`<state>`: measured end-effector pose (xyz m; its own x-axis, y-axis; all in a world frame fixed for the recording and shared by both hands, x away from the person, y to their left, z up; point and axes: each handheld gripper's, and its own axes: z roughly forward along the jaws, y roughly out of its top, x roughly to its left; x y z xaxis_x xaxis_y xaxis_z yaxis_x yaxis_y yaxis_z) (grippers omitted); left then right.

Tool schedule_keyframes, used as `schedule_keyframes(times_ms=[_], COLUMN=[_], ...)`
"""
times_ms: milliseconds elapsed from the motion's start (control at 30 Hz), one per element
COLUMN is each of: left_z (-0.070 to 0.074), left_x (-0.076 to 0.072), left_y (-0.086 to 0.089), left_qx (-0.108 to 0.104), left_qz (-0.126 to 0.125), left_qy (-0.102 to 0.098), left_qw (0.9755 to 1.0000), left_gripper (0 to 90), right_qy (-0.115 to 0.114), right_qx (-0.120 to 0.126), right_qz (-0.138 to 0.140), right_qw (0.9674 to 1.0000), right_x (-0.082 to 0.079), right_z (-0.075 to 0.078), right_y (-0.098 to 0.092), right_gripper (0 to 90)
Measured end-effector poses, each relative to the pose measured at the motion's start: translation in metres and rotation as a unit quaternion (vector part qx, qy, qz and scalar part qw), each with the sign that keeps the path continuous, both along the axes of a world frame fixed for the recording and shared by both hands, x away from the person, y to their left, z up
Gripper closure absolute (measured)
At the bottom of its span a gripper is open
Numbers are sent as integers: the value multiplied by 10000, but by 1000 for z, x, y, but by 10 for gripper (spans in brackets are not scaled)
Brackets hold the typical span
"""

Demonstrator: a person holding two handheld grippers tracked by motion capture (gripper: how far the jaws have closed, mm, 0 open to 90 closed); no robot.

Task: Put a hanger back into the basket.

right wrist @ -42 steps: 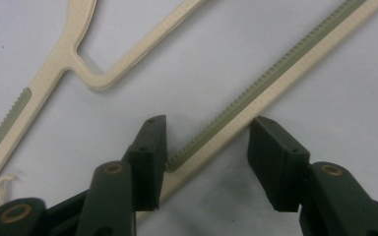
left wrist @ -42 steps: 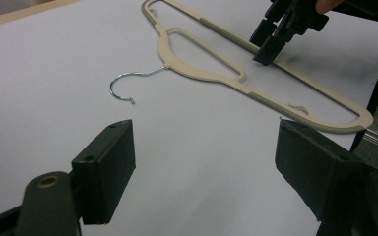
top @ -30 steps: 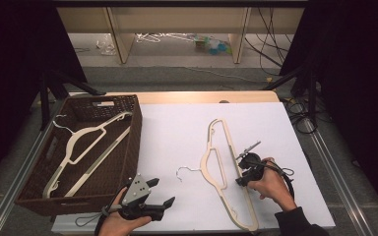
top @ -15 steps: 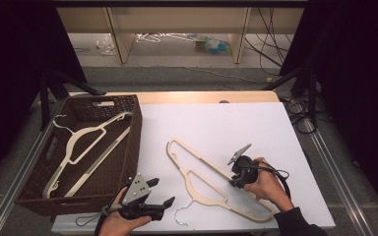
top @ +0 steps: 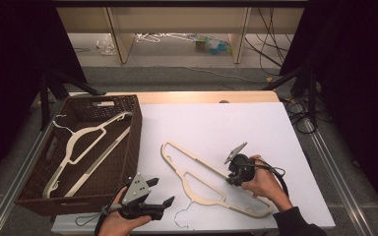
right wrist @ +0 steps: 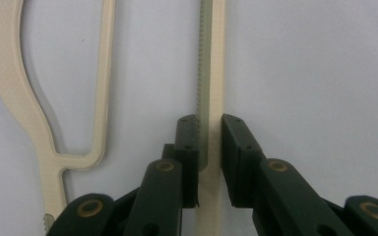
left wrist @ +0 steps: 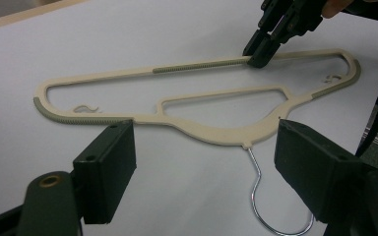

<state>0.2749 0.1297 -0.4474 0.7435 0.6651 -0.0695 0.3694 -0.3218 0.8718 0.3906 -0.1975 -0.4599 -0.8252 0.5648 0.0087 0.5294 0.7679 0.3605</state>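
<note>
No brand, label or writing can be read on anything here.

A cream plastic hanger [top: 211, 183] lies flat on the white table [top: 216, 123], in its front half, right of the basket [top: 128, 147]. It has a straight bottom bar with a grey-green toothed strip, a smaller inner frame, grey-green ribbed strips on both shoulders, and a thin metal hook [top: 184, 216]. Its long axis runs diagonally, from the far left to the near right, and the hook points toward the near edge of the table.

The right gripper [right wrist: 209, 142] has its jaws clamped on the bottom bar of this hanger. The left gripper [top: 160, 192] is near the front edge, just left of the hook, with jaws wide apart and empty.

In the dark woven basket lies a second hanger [top: 86, 147], pale, also diagonal.
</note>
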Motion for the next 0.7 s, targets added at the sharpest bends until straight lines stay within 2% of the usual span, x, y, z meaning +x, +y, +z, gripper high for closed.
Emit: schedule_keyframes(times_ms=[33,133,200,267,433,567,700], left_z=[0,0,1,1,2,3,3], left_x=[0,-1,-1,0,-1,-1,-1], left_y=[0,0,0,1,1,2,2], left_qx=[4,9,-9,-31,-38,-19,12], left_qz=[7,38,21,-2,47,40,26], left_qy=[-2,4,-10,4,-4,-21,-56], left_qw=[10000,10000,10000,10000,10000,10000,10000], left_gripper=[236,236,236,236,236,235,235], right_qy=[-7,-169,-195,-193,-76,-35,53], right_qx=[19,93,241,315,475,429,241], right_qz=[2,-117,-136,-136,74,240,388], right_qw=[10000,9997,9994,9992,9988,9988,9989], right_x=[0,-1,-6,-14,-41,-62,-73], right_z=[0,3,9,15,23,20,14], right_y=[0,-1,-2,-4,-4,-3,-1], right_gripper=[769,657,625,581,504,495,512])
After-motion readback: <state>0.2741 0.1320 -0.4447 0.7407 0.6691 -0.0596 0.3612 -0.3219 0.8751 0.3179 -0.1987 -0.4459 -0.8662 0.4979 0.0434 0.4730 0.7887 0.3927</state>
